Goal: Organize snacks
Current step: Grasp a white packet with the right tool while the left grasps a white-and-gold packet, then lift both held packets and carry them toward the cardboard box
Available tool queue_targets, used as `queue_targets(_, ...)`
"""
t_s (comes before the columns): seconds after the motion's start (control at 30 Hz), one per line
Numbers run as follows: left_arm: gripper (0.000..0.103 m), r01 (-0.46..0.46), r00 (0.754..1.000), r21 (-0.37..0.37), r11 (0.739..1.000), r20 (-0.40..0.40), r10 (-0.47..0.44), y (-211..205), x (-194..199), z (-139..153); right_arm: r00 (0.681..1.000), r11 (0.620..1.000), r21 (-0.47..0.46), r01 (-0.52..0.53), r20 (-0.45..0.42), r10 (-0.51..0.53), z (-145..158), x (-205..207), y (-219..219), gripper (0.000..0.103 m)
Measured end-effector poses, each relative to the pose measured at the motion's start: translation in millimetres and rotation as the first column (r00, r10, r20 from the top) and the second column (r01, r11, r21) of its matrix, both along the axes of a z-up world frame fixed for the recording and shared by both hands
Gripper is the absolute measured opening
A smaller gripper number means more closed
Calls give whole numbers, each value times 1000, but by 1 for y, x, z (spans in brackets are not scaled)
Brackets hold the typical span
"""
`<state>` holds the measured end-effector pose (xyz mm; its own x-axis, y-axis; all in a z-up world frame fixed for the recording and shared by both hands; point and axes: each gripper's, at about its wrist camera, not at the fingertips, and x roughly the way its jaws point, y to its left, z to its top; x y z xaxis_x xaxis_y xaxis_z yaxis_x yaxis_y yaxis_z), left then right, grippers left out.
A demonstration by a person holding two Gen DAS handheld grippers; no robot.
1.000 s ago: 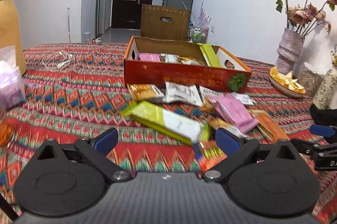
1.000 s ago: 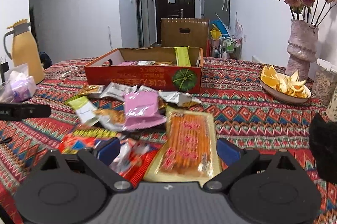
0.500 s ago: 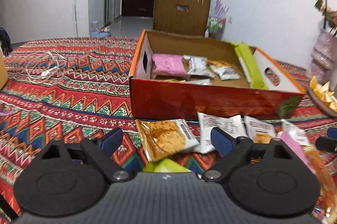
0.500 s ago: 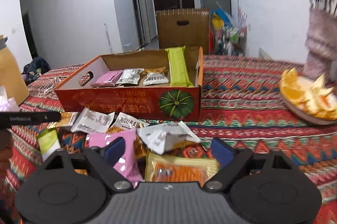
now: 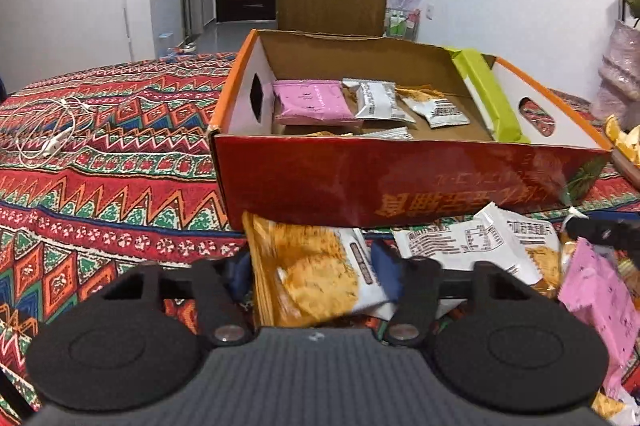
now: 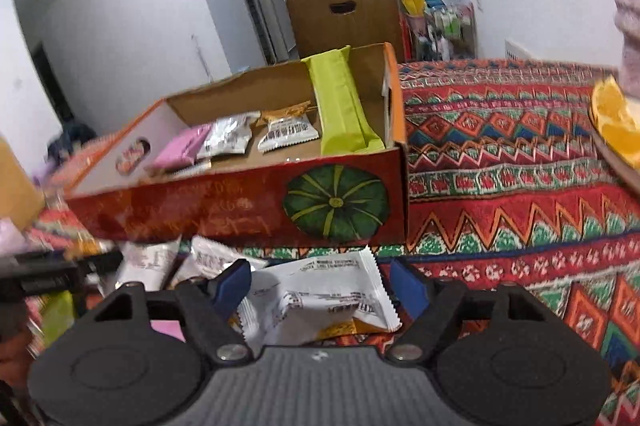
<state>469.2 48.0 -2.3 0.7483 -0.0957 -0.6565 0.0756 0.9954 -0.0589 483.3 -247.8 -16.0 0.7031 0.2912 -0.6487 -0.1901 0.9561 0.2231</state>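
My left gripper (image 5: 314, 272) and right gripper (image 6: 320, 286) show black ribbed bodies, round discs, silver screws, blue fingertip pads.

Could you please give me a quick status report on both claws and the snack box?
Left claw astride orange cracker packet. Right claw astride white crinkled packet; grip on either unclear. Red cardboard box open, partly filled. Path to box unobstructed.

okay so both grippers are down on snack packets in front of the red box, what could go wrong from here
1. The left gripper straddles an orange cracker packet that overlaps a white packet; lifting may drag that neighbour along.
2. The right gripper is around a crinkled white snack packet; a grip on a loose edge could slip.
3. Both sit close under the red box front wall, so a low carry could snag it.
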Motion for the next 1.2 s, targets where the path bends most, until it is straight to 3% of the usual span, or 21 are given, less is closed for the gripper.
queue_targets(0.1,37,13,1000,-5,1000,1,-13,2,-1,0,1000,996,-85,-14,16,15,0,-7,6,63)
queue_targets(0.2,36,17,1000,6,1000,7,-17,1,-6,0,999,991,-133,-26,34,31,-1,-14,5,61)
queue_targets(0.4,22,11,1000,-1,1000,14,-11,1,-20,7,998,981,-194,-23,51,34,2,-23,8,43)
queue_targets(0.5,15,10,999,-2,1000,36,-10,0,-32,15,997,985,-171,-22,63,33,1,-29,6,43)
queue_targets(0.8,15,3,994,-40,999,113,1,-4,-90,50,988,995,-89,47,149,-33,21,-63,-12,42)
queue_targets(0.97,15,7,990,-79,997,138,4,-8,-130,66,973,996,-42,79,221,-68,49,-100,-23,42)
queue_targets(1.2,15,45,989,-97,994,145,-30,-24,-188,74,970,1000,-21,16,242,-10,67,-168,-14,43)
